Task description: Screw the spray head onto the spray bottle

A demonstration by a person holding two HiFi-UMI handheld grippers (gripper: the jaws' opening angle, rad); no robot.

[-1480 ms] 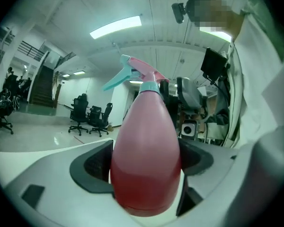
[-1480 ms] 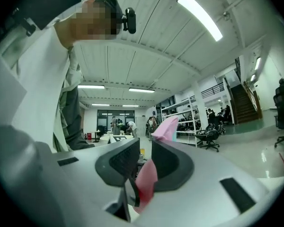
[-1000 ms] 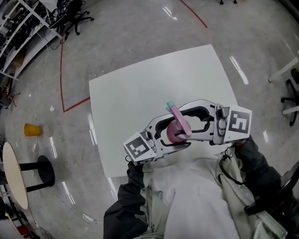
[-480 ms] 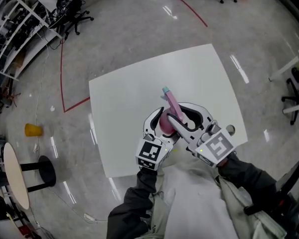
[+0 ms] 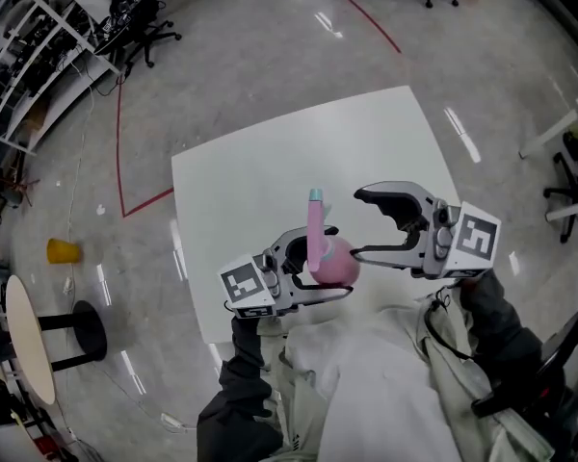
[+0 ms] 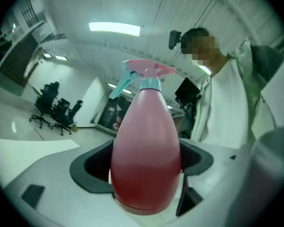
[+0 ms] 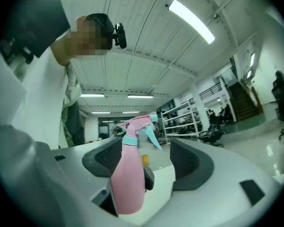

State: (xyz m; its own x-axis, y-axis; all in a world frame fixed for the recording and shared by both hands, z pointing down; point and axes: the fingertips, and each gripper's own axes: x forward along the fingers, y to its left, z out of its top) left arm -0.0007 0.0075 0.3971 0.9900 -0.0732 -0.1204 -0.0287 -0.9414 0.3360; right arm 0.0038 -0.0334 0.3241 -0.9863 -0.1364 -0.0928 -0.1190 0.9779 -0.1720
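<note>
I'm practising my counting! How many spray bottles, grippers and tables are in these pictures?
Spray bottle: 1
Grippers: 2 (left gripper shut on the bottle; right gripper fingers opening, nothing between them)
Table: 1
Total: 4

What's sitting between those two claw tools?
The pink spray bottle, clamped in the left gripper; the right gripper's opening jaws don't grip it. The head view shows this.
</note>
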